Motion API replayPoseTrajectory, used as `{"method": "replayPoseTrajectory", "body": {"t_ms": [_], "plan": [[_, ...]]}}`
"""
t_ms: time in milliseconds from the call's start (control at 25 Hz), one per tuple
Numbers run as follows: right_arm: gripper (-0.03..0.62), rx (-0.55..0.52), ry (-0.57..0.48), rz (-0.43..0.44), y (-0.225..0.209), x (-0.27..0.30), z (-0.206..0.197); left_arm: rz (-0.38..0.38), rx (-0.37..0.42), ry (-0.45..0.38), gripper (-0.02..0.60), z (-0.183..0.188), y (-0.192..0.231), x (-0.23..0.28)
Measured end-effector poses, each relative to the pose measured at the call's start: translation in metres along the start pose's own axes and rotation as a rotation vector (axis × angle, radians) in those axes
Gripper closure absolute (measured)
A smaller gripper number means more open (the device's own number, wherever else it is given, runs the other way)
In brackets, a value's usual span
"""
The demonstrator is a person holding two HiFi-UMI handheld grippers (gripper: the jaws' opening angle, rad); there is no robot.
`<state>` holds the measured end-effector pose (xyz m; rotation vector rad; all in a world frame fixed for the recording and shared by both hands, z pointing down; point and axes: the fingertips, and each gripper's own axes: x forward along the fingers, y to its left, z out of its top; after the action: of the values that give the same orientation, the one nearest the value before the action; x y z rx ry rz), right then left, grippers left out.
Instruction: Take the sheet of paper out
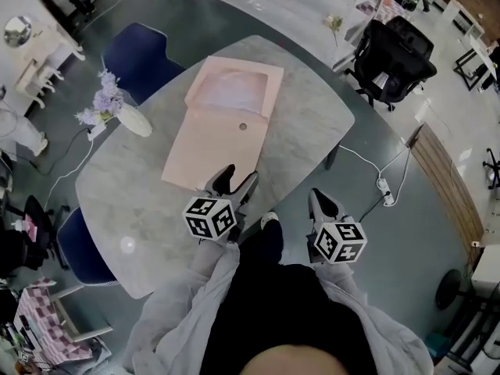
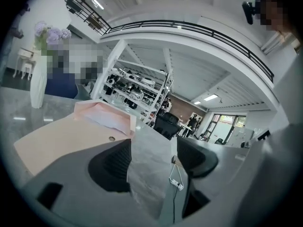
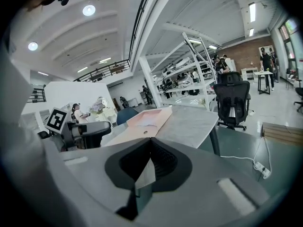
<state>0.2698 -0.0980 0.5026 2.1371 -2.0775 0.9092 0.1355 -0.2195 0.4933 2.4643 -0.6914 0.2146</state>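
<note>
A pale pink envelope [image 1: 223,143] lies on the grey marble table [image 1: 305,123] with its flap open at the far end. A white sheet of paper [image 1: 232,92] shows inside the open mouth. My left gripper [image 1: 234,180] is open at the envelope's near edge, with nothing between its jaws. In the left gripper view the left gripper [image 2: 151,157] looks along the envelope [image 2: 66,138] toward the sheet [image 2: 111,119]. My right gripper [image 1: 324,203] is shut and empty, off the table's near right edge. The right gripper [image 3: 150,157] sees the envelope [image 3: 142,123] ahead.
A white vase of lilac flowers [image 1: 117,112] stands at the table's left edge. Blue chairs [image 1: 137,57] sit on the far left side, a black office chair [image 1: 391,61] to the far right. A power strip and cable [image 1: 384,190] lie on the floor at right.
</note>
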Motion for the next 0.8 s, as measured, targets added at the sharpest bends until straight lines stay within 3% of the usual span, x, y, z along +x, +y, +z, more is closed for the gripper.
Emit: {"method": "replayPoseTrajectory", "body": {"t_ms": [280, 440, 680, 800], "plan": [[0.582, -0.048, 0.044, 0.057, -0.016, 0.058, 0.035, 0.059, -0.181, -0.037, 0.308, 0.023, 0.043, 0.038], [0.582, -0.084, 0.064, 0.089, -0.02, 0.094, 0.054, 0.039, -0.357, -0.091, 0.307, 0.033, 0.065, 0.058], [0.582, -0.106, 0.062, 0.131, -0.023, 0.129, 0.073, -0.003, -0.541, -0.155, 0.305, 0.041, 0.086, 0.083], [0.582, -0.106, 0.074, 0.143, -0.025, 0.14, 0.077, -0.041, -0.702, -0.196, 0.305, 0.048, 0.092, 0.093]]}}
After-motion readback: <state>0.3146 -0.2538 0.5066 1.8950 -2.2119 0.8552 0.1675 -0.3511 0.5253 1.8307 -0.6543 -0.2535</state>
